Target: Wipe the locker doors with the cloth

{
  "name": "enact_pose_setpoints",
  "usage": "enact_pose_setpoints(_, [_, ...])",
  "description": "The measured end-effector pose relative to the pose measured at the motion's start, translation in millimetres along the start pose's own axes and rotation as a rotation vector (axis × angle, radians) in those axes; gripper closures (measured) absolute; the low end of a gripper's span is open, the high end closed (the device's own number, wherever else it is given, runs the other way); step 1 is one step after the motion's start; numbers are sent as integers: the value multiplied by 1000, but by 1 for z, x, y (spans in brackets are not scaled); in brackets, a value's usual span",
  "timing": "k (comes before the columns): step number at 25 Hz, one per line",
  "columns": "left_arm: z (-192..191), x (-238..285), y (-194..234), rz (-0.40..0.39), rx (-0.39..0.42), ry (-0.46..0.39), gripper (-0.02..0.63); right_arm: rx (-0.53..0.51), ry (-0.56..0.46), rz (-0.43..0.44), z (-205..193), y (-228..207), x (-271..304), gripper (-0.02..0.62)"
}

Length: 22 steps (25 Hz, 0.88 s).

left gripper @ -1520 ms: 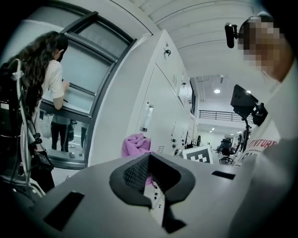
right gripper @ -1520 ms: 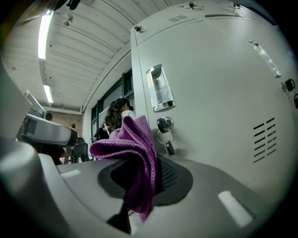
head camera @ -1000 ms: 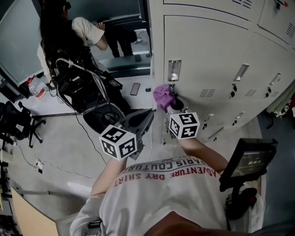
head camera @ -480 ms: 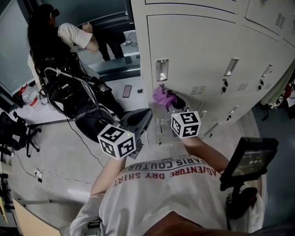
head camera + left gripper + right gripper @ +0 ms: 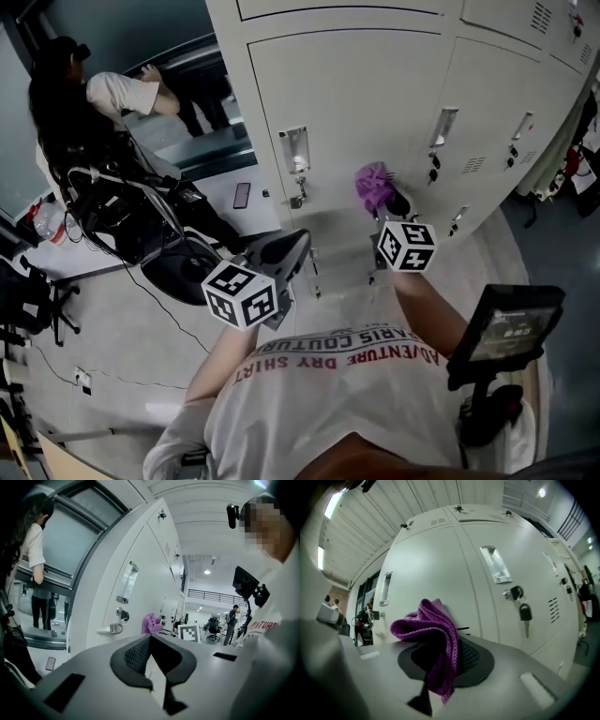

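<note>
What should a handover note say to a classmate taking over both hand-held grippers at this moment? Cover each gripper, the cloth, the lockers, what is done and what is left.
Right hand-held gripper: shut on the purple cloth, raised to the locker door, low on its right side, just left of the next door's keyed lock. Contact with the door cannot be confirmed.
Left hand-held gripper: shut, empty, held low and away from the lockers.
Done: cloth is gripped and at the doors. Nothing shows which doors are already wiped.
Left: wipe this door, then the neighbouring doors.
</note>
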<state>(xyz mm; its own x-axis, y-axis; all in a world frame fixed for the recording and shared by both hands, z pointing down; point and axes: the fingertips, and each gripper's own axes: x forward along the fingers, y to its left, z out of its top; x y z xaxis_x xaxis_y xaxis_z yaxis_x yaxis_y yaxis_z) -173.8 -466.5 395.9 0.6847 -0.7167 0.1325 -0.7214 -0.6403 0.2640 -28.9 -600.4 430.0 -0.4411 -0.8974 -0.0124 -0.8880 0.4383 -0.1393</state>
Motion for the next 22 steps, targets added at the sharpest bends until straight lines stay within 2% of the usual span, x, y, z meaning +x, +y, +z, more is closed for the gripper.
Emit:
enact_pose_setpoints(3, [-3,6,-5,-13,4,10,604,13,-11,-89,4,-42,-8,525])
enact_pose_setpoints(5, [-4,6,-8,-17,3,10,604,25,-7,-120,5,-58,-12,525])
enact_pose_setpoints(10, [-8,10,-17,-21,-5,9,604,45,23,-97,7,-59,-19,525])
enact_pose_setpoints(13, [-6,14,-27,-20,4,3,604,54,25,-40,18,-49,-31,525])
enact_pose_setpoints(17, [-7,14,-58,-6,31,-22,604,45,20,93,41,-28,-73,525])
enact_pose_setpoints(22, [-25,5,-140,0,41,-45,604,32,28,245,62,-6,-174,525])
